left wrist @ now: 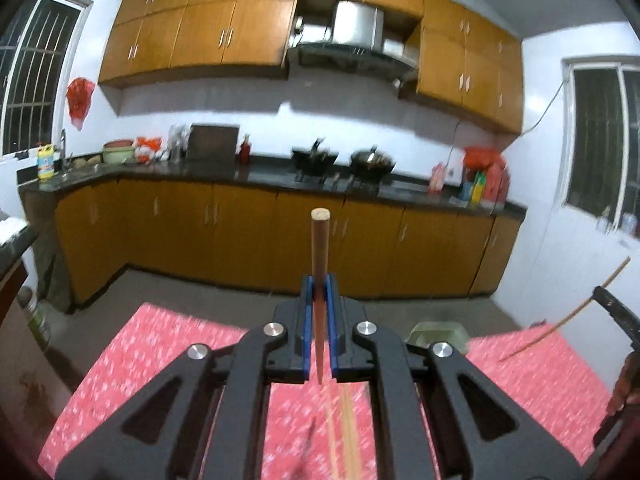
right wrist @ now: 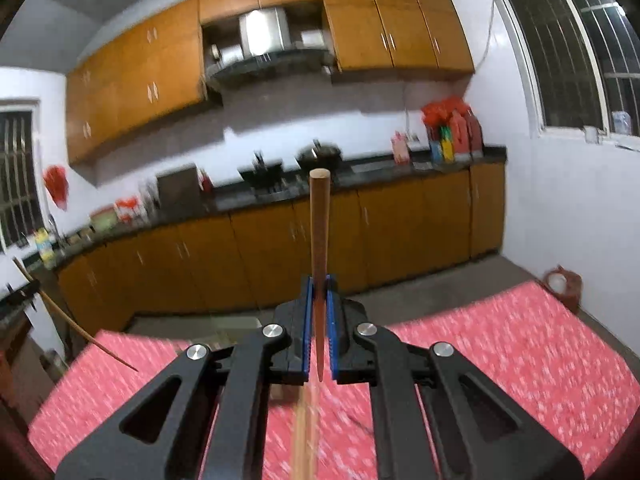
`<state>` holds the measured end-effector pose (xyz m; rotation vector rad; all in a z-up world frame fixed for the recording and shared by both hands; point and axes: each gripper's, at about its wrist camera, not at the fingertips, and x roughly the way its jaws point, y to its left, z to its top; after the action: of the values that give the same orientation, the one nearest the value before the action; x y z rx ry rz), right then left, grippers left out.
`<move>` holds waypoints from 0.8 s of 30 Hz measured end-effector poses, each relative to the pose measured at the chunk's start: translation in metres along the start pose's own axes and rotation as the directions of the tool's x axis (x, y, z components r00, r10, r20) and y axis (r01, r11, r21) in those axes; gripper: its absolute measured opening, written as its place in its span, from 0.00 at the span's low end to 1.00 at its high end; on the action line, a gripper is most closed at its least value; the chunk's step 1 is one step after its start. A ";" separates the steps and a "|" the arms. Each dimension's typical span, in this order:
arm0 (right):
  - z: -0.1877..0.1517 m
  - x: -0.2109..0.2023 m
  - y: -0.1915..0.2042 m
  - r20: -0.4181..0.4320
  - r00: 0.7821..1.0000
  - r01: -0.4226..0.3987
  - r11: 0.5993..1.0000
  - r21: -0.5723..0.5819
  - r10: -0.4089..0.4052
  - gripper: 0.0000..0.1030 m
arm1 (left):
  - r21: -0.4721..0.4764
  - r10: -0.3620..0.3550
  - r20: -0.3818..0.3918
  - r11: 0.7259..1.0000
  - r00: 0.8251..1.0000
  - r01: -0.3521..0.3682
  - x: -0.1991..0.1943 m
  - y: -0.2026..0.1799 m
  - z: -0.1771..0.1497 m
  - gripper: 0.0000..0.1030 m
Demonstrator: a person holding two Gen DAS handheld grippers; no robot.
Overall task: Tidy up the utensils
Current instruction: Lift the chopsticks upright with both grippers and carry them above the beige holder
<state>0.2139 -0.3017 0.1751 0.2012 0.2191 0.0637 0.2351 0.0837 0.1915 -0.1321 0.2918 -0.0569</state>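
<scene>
Blurred wooden sticks (left wrist: 347,432) on the red tablecloth (left wrist: 160,344), perhaps chopsticks, cut off below.

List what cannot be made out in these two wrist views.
- Chopsticks lying on the table: blurred, part hidden behind the left claw.
- Green container, left view: mostly behind the claw's linkage, contents unseen.
- Right claw chopstick: lower tip blurred.
- Countertop items: too small, blurred.

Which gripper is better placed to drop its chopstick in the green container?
Left, probably: left gripper holds a chopstick with the green container close beside it; from the right gripper it's barely visible.
</scene>
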 end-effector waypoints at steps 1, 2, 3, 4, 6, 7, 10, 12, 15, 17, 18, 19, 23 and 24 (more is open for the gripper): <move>0.006 0.000 0.003 0.013 1.000 -0.019 1.000 0.006 0.019 0.07 | -0.003 -0.013 0.020 1.000 1.000 0.013 -0.002 -0.005 0.007 0.07; 0.012 0.000 0.008 0.026 0.999 -0.043 0.999 0.013 0.042 0.07 | -0.006 -0.027 0.035 1.000 0.999 0.027 -0.004 -0.010 0.013 0.07; 0.016 0.000 0.011 0.033 0.998 -0.059 0.998 0.018 0.058 0.07 | -0.009 -0.042 0.047 0.999 0.998 0.043 -0.005 -0.015 0.019 0.07; 0.020 0.002 0.015 0.038 0.996 -0.081 0.997 0.020 0.080 0.07 | -0.012 -0.059 0.060 0.998 0.996 0.059 -0.005 -0.022 0.024 0.07; 0.021 0.007 0.022 0.040 0.994 -0.100 0.995 0.013 0.100 0.07 | -0.014 -0.083 0.080 0.996 0.993 0.085 -0.005 -0.034 0.029 0.07; 0.020 0.011 0.027 0.036 0.993 -0.111 0.994 0.008 0.110 0.07 | -0.017 -0.096 0.088 0.995 0.992 0.098 -0.003 -0.039 0.030 0.07; 0.013 0.023 0.034 0.021 0.991 -0.129 0.992 -0.001 0.129 0.07 | -0.032 -0.122 0.105 0.992 0.987 0.126 0.006 -0.052 0.030 0.07; 0.009 0.033 0.038 0.004 0.992 -0.129 0.992 -0.010 0.129 0.07 | -0.036 -0.133 0.102 0.990 0.986 0.137 0.016 -0.061 0.027 0.07; 0.003 0.046 0.040 -0.025 0.992 -0.125 0.992 -0.021 0.124 0.07 | -0.052 -0.155 0.080 0.986 0.985 0.160 0.031 -0.069 0.021 0.07; -0.002 0.055 0.040 -0.048 0.991 -0.122 0.992 -0.025 0.121 0.07 | -0.059 -0.166 0.074 0.984 0.983 0.171 0.039 -0.073 0.017 0.07; -0.005 0.061 0.039 -0.063 0.991 -0.120 0.993 -0.023 0.118 0.07 | -0.058 -0.169 0.069 0.983 0.983 0.173 0.045 -0.077 0.014 0.07; -0.008 0.063 0.039 -0.072 0.990 -0.119 0.993 -0.021 0.118 0.07 | -0.056 -0.171 0.066 0.983 0.983 0.175 0.049 -0.080 0.011 0.07; -0.020 0.076 0.039 -0.124 0.985 -0.121 0.993 -0.015 0.118 0.07 | -0.051 -0.174 0.024 0.983 0.984 0.175 0.071 -0.086 -0.003 0.07; -0.023 0.079 0.039 -0.138 0.983 -0.121 0.993 -0.014 0.118 0.07 | -0.049 -0.172 0.004 0.984 0.985 0.172 0.077 -0.087 -0.008 0.07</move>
<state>0.2839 -0.2520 0.1444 0.1877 0.3426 0.1992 0.3035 -0.0093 0.1739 -0.2063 0.2814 -0.2210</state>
